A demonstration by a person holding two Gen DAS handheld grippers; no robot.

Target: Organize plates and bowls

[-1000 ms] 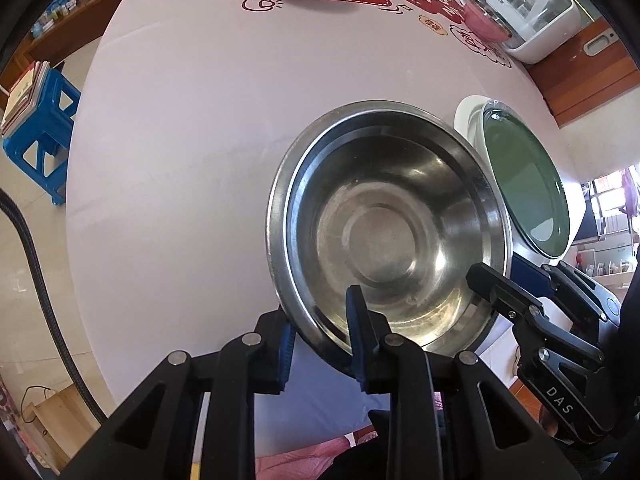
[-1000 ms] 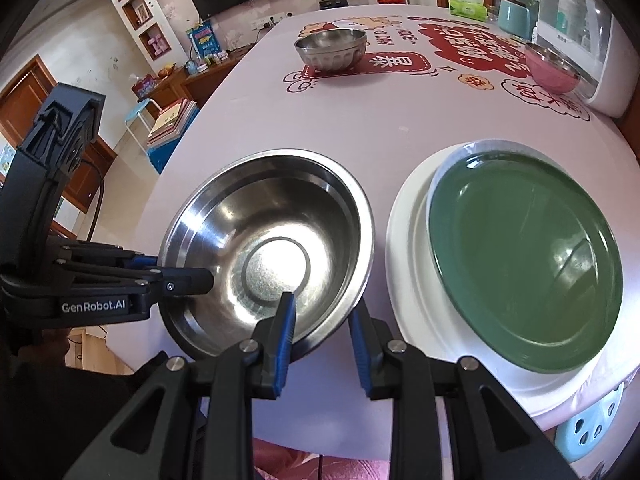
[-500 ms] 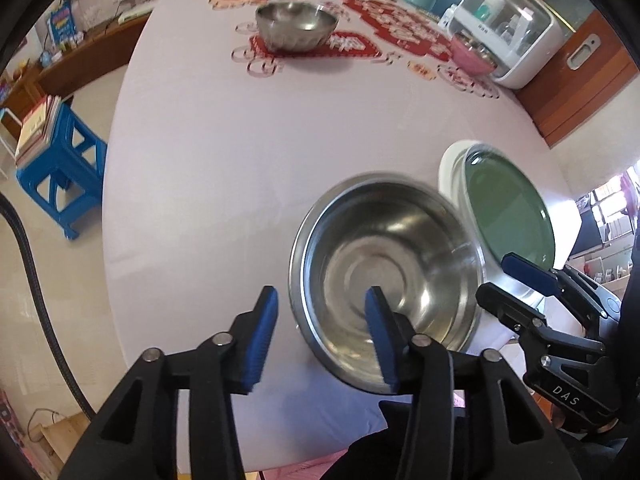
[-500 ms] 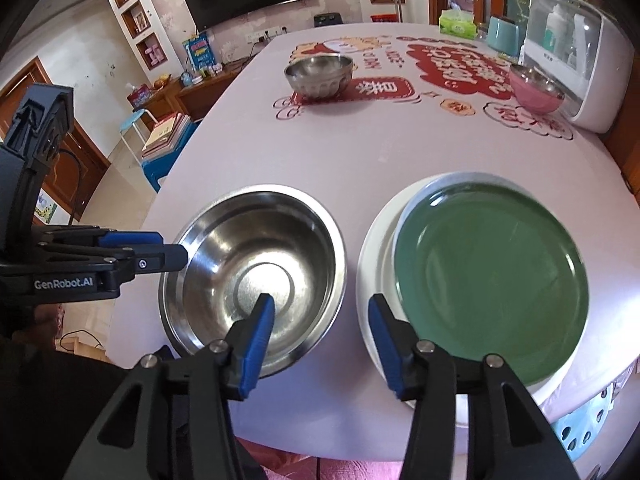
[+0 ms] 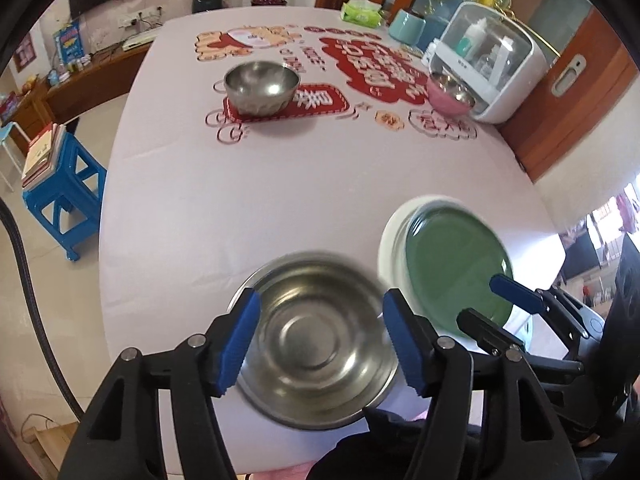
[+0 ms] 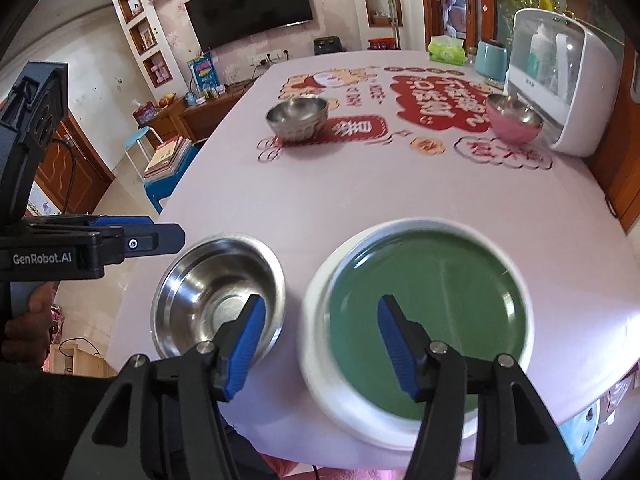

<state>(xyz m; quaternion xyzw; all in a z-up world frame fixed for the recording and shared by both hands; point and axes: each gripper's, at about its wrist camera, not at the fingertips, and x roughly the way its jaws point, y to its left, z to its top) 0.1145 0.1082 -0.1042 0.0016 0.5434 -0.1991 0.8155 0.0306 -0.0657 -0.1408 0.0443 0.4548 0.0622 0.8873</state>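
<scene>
A large steel bowl (image 5: 320, 336) (image 6: 216, 292) rests on the table's near edge. Beside it on the right a green plate (image 5: 452, 268) (image 6: 424, 316) lies on a white plate (image 5: 390, 240) (image 6: 316, 304). My left gripper (image 5: 322, 340) is open and empty, raised above the steel bowl. My right gripper (image 6: 320, 340) is open and empty, raised over the gap between bowl and plates. A smaller steel bowl (image 5: 262, 86) (image 6: 298, 116) and a pink bowl (image 5: 450, 96) (image 6: 514, 122) stand farther back.
The table (image 5: 320, 176) has a pale cloth with red prints. A white cabinet box (image 5: 488, 64) (image 6: 560, 76), a teal canister (image 5: 406, 30) and a tissue pack (image 6: 446, 50) stand at the back right. A blue stool with books (image 5: 52, 184) stands left of the table.
Both grippers let go of the large steel bowl, opened wide and pulled back and up. The bowl now lies flat on the table by the plates.
</scene>
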